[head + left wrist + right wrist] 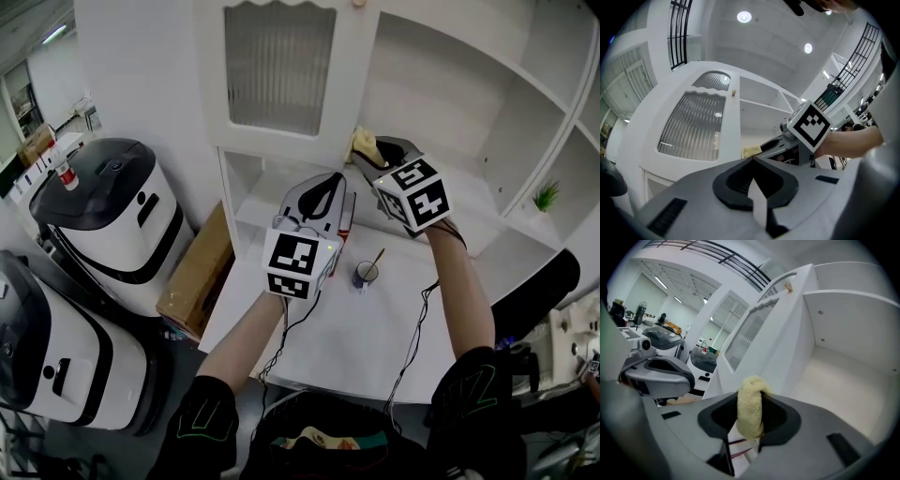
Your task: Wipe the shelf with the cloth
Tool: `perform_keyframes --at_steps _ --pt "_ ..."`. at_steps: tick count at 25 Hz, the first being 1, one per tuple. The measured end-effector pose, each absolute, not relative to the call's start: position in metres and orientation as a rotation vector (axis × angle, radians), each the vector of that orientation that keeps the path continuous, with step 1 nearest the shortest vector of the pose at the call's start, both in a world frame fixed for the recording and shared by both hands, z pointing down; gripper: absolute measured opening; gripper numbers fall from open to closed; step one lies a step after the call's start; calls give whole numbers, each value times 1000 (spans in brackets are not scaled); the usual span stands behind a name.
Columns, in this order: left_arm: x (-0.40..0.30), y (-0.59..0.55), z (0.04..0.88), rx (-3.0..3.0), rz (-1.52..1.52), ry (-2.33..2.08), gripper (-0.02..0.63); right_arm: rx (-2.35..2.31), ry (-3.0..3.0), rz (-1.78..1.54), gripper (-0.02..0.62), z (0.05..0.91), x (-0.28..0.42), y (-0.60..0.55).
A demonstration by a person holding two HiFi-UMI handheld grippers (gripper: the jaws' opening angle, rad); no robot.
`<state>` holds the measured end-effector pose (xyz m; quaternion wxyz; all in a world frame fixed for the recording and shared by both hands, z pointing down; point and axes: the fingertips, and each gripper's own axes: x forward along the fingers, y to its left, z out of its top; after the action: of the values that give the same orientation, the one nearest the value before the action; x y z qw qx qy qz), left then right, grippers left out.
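A yellow cloth (364, 145) is bunched between the jaws of my right gripper (377, 157), which is shut on it at the front left corner of the white cabinet's open shelf (473, 192). In the right gripper view the cloth (750, 413) stands folded in the right gripper (750, 397), with the bare shelf board (834, 380) just ahead to the right. My left gripper (322, 190) hangs lower and to the left, over the desk, shut with nothing in it. The left gripper view shows its jaws (752, 160) closed to a point, and beyond them the cloth (752, 151).
A ribbed-glass cabinet door (278, 66) is left of the shelf opening. On the white desk (375, 337) stand a dark cup with a spoon (366, 274) and a red item (348, 217). Two white machines (103, 211) and a cardboard box (199, 272) are at left; a small plant (545, 196) at right.
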<state>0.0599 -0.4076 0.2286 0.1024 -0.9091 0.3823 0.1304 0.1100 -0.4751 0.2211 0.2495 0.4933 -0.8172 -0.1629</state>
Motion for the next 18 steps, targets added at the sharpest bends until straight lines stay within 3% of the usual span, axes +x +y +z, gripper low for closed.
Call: perform_keyframes --at_steps 10,18 --pt "76 -403 252 -2810 376 1092 -2 1230 -2485 -452 115 219 109 -434" --pt "75 -396 253 -2832 409 1087 -2 1520 -2423 -494 115 193 156 -441"
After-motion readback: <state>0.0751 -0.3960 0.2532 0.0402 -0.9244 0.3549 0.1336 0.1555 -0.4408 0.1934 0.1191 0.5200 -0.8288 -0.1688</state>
